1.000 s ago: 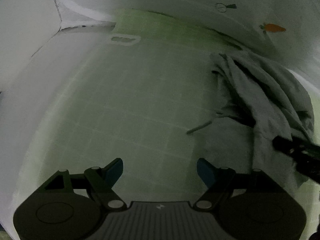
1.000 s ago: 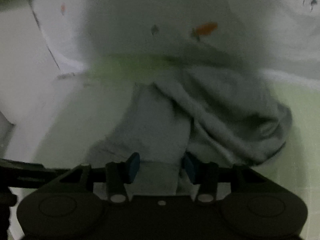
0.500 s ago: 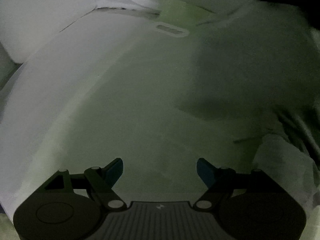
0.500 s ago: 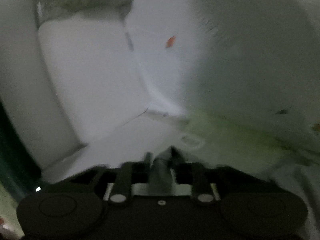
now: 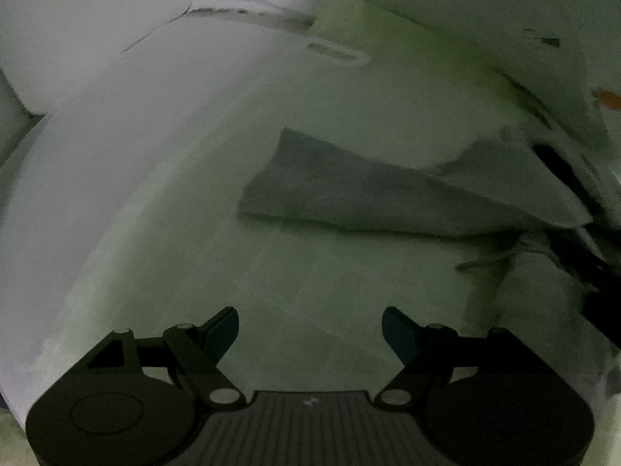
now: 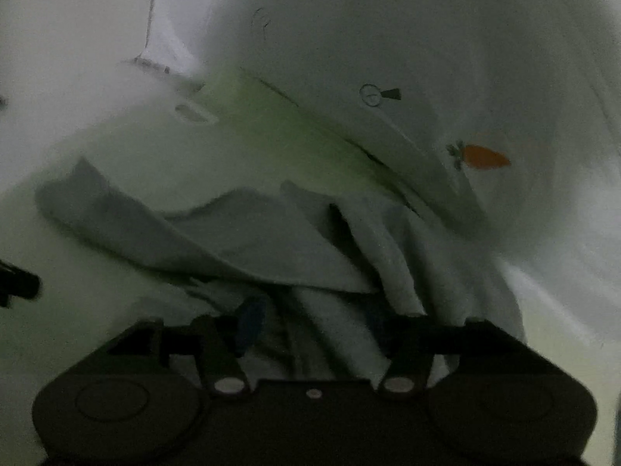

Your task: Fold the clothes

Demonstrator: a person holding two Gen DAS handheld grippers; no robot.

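Observation:
A grey garment [image 5: 388, 198] lies crumpled on a pale green grid mat [image 5: 271, 279], with one flat part stretched out to the left and a drawstring [image 5: 489, 262] hanging at its right. My left gripper [image 5: 310, 328] is open and empty, above bare mat in front of the garment. In the right wrist view the garment [image 6: 248, 233] is bunched over and between the fingers of my right gripper [image 6: 310, 322]. Its blue left pad [image 6: 250, 324] shows; the right pad is hidden by cloth. The jaws stand apart.
White bedding printed with an orange carrot [image 6: 485, 156] rises behind the mat. A white wall corner [image 5: 202, 11] stands at the back left. The mat's handle slot [image 5: 337, 51] is at its far edge. The right gripper's dark body [image 5: 582, 256] shows at the right edge.
The right gripper was shut on the cloth and lifted it; now its jaws are apart and the garment lies lower, spread leftward over the mat. The left gripper stayed open.

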